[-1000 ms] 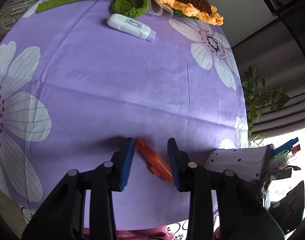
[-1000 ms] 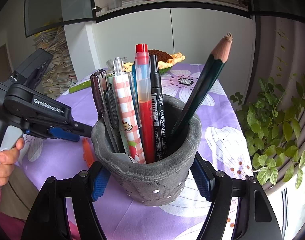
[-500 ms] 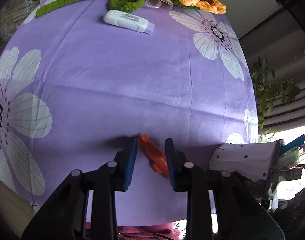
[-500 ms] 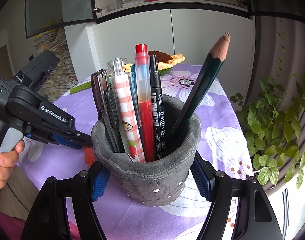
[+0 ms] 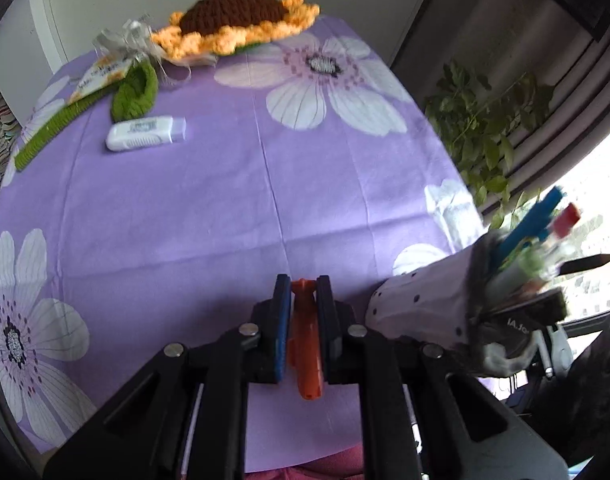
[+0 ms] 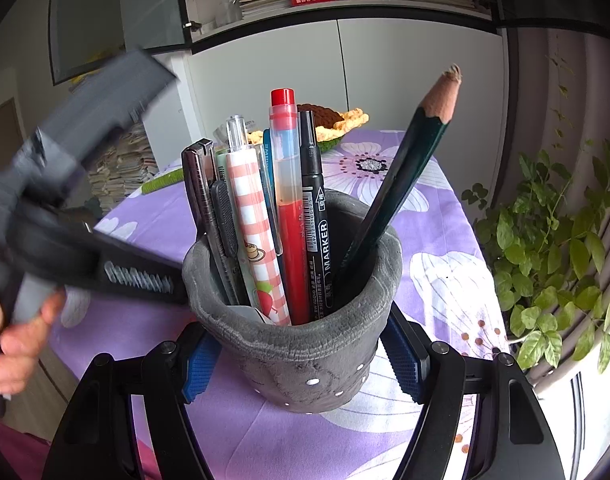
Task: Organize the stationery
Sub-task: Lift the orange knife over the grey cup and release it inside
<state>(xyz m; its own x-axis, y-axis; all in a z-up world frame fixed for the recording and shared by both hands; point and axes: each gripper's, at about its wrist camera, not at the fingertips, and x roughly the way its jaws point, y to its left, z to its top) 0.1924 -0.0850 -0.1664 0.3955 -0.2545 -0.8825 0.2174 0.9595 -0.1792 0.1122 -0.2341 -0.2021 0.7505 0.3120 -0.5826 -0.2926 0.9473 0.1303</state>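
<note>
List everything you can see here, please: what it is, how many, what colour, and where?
Orange utility knife: one, orange, clamped in the left hand-held gripper.
Pen holder: one, grey, between the right gripper's fingers.
Pens and markers: several, red, black, checked, standing in the holder.
Big pencil: one, dark green, leaning in the holder.
Correction tape: one, white, far side of the cloth.
Crochet sunflower: one, brown and orange, table's far edge.
Tablecloth: one, purple with white flowers.
Plant: one, green, right of the table.
Left hand-held gripper: one, black with blue pads.
Right hand-held gripper: one, same colours.
</note>
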